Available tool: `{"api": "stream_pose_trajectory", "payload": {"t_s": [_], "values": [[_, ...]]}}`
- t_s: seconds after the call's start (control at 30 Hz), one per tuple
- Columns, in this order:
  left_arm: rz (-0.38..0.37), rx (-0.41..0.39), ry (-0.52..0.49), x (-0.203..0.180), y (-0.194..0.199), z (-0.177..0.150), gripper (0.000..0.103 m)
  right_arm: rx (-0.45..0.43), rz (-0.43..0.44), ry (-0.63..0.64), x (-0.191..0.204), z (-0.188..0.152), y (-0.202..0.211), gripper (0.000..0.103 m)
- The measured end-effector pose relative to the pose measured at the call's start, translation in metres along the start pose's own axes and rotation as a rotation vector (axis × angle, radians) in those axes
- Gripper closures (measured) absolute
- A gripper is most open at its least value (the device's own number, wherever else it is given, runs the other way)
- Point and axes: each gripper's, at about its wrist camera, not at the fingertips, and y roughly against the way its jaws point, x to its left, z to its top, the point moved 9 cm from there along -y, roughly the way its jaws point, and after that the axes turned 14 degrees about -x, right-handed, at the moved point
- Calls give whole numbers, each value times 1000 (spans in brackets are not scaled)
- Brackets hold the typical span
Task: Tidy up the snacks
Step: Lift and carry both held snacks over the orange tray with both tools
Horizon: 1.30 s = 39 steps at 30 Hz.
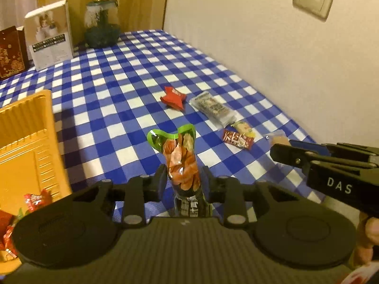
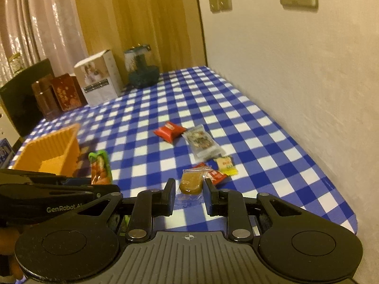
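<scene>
Checked tablecloth: five loose snacks; left claw grips one packet; right claw released.

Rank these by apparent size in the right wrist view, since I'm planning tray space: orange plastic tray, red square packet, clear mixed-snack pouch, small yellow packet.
1. Orange plastic tray
2. Clear mixed-snack pouch
3. Red square packet, close to the pouch and farther away, so unsure
4. Small yellow packet
</scene>
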Motion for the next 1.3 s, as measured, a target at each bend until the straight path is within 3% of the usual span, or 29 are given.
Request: {"api": "stream_pose_trajectory", "payload": {"t_s": [0.57,1.3], "values": [[39,-60,104,32,74,8,76,-53,78,46,61,25,35,78],[215,-131,183,115,185,10,76,-54,301,94,191,22,59,78]]}}
